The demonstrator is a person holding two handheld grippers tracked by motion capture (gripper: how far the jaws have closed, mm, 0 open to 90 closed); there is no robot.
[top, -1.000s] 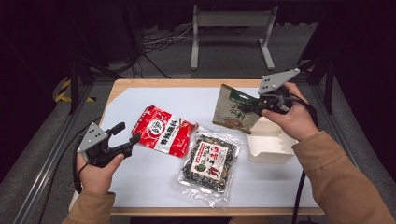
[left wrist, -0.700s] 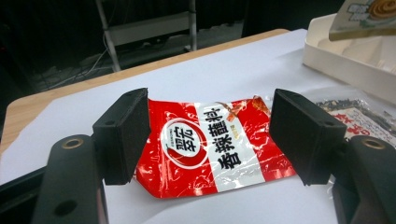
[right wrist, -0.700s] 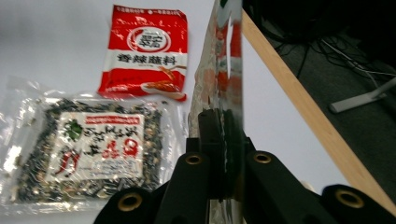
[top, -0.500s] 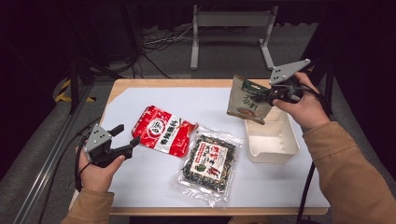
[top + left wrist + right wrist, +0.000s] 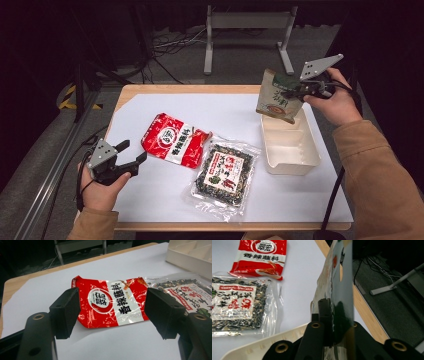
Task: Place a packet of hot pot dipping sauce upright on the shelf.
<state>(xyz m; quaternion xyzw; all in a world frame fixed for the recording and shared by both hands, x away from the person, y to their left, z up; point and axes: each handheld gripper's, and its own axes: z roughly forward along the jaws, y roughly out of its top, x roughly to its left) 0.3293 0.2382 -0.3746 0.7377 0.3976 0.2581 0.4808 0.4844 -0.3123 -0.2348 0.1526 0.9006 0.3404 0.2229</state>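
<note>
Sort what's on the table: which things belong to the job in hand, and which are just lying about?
In the job: brown pouch, pinched in the right gripper; white tray beneath it.

Lying about: red sachet ahead of the open left gripper; clear seaweed packet.

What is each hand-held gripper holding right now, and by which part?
The right hand-held gripper pinches the tan pouch by its upper edge, over the white box. The left hand-held gripper holds nothing.

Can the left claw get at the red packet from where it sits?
Probably yes: the left claw is open, aimed at the red packet, with only bare white sheet between them.
</note>
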